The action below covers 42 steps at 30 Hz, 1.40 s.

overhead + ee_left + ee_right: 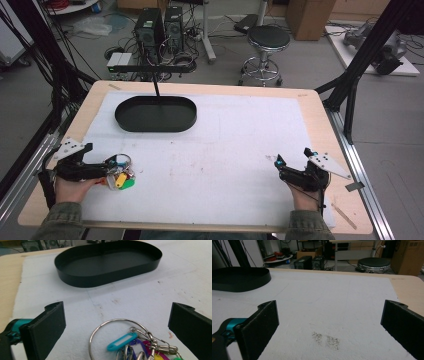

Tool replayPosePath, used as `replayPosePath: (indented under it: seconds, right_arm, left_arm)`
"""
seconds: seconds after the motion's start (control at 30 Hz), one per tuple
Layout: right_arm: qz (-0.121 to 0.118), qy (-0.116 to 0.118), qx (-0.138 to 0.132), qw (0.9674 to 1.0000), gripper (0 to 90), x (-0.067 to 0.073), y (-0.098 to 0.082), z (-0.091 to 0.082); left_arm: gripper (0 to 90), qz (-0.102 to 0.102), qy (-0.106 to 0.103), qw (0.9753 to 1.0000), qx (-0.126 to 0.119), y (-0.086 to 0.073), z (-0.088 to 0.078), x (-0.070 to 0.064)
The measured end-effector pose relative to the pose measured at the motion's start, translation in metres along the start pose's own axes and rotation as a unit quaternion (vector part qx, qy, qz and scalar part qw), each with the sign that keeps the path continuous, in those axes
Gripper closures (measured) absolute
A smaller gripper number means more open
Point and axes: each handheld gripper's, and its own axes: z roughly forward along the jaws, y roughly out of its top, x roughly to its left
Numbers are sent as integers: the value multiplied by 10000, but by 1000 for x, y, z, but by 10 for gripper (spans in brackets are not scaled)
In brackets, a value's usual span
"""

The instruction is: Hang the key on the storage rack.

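Surface: Wooden surface (345, 130) under a white mat (225, 150), with a workshop floor, a stool (267, 42) and computer towers (160, 30) beyond its far edge; we work from the near side.

Left claw: our left claw (114, 172) sits at the near left with its jaws spread wide and nothing pinched between them. In the left gripper view the two black pads stand either side of the key bunch, apart from it, so we judge the hand has been placed to straddle it before closing.

Key bunch: the key bunch (130, 342) lies flat on the mat at the near left, a big steel ring with coloured tags, teal, purple, yellow and green, fanned toward us. The ring faces the far side, which leaves the tags and clips as the easier part for us to pinch.

Right claw: our right claw (292, 161) rests at the near right, jaws equally wide and empty, over bare mat with a faint speckled stain (325, 338). We read it as parked out of the way.

Tray: a black oval tray (155, 117) stands empty at the far left, well apart from the keys but straight ahead of the left claw, so it looks to us like the likely place for the bunch.
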Motion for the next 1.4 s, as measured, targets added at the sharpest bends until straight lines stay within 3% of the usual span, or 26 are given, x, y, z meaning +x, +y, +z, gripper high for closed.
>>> replayPosePath:
  seconds: [0.43, 0.83, 1.1, 1.4]
  right_arm:
    - [15, 27, 39, 10000, 5, 0, 0, 1]
    - [50, 49, 78, 9999, 4, -2, -1, 1]
    - [59, 42, 84, 9999, 5, -2, -1, 2]
    - [62, 52, 93, 9999, 5, -2, -2, 3]
  left_arm:
    - [17, 347, -409, 9970, 549, 2, 13, -14]
    - [32, 573, -627, 9932, 799, 1, 17, -21]
    - [80, 733, -824, 9881, 1076, 0, 21, -25]
    - [159, 832, -1110, 9803, 1402, -1, 25, -28]
